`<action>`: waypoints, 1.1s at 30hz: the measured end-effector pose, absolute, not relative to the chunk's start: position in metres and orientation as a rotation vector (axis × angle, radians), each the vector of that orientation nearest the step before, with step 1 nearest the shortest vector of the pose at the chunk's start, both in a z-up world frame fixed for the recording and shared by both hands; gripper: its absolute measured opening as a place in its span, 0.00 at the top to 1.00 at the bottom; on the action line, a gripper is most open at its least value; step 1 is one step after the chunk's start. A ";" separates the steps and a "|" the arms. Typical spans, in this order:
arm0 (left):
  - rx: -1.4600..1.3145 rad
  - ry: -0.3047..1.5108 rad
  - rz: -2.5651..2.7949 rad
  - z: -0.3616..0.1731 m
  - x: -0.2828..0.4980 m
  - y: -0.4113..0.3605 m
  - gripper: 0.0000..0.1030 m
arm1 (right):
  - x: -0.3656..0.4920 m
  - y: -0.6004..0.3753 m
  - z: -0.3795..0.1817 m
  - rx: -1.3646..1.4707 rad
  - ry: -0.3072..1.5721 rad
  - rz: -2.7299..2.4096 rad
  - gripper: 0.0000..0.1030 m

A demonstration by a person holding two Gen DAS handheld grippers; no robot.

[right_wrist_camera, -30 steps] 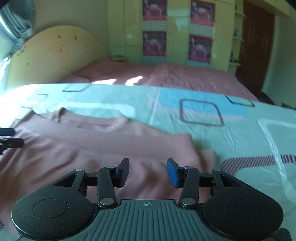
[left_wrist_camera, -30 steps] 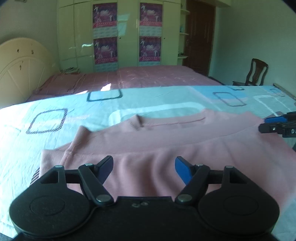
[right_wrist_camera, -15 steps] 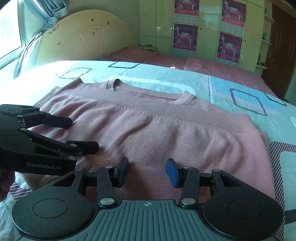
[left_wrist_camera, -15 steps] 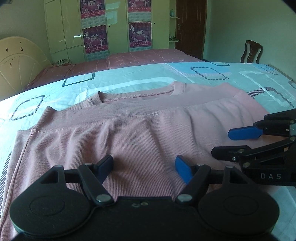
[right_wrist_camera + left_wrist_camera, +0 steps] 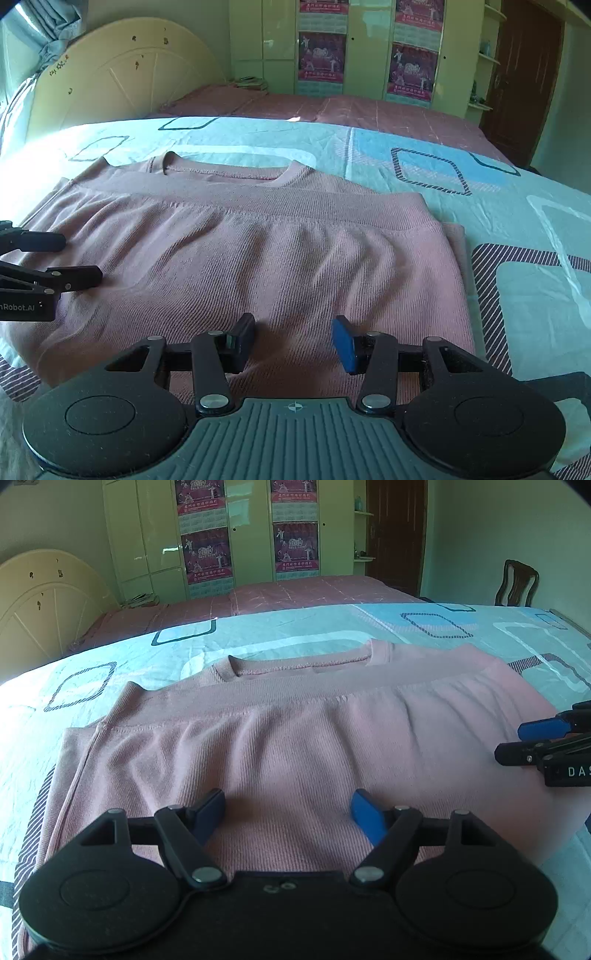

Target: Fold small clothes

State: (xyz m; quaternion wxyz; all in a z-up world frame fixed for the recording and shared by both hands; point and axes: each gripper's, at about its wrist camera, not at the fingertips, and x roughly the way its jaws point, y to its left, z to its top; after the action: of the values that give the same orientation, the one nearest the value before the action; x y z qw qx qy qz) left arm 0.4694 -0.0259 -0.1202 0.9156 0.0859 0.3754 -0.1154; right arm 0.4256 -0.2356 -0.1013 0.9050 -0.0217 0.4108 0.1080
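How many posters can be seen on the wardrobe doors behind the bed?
4: two on the left door, upper above lower; two on the right door, upper above lower. The upper ones are cut by the frame; more may be hidden.

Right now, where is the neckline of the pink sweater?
The neckline is at the far edge of the sweater, away from both open grippers, upper centre in the left wrist view. It lies on the patterned bedsheet, toward the wardrobe.

left hand-held gripper agape, right hand-held gripper agape — level
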 end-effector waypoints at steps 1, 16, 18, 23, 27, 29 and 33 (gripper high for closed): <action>0.174 0.771 -0.235 -0.117 0.467 -0.024 0.28 | 0.423 -0.235 -0.098 -0.036 0.848 0.214 0.56; 0.103 0.808 -0.222 -0.121 0.420 -0.014 0.40 | 0.369 -0.157 -0.103 -0.062 0.845 0.383 0.64; 0.126 0.788 -0.198 -0.119 0.412 0.002 0.37 | 0.366 -0.166 -0.101 -0.064 0.839 0.376 0.64; 0.129 0.778 -0.044 -0.120 0.399 0.063 0.25 | 0.361 -0.226 -0.095 -0.057 0.838 0.227 0.64; 0.061 0.791 -0.015 -0.123 0.386 0.104 0.26 | 0.354 -0.277 -0.101 -0.026 0.877 0.118 0.64; 0.079 0.782 -0.025 -0.121 0.382 0.102 0.29 | 0.349 -0.291 -0.104 -0.003 0.891 0.122 0.64; 0.085 0.770 -0.016 -0.113 0.383 0.096 0.34 | 0.337 -0.298 -0.084 0.020 0.824 0.127 0.86</action>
State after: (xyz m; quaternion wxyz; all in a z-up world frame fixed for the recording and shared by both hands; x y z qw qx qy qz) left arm 0.3833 0.0962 -0.1134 0.9259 0.0413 0.3755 -0.0080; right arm 0.3365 -0.2984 -0.0839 0.9142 0.0096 0.4004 0.0619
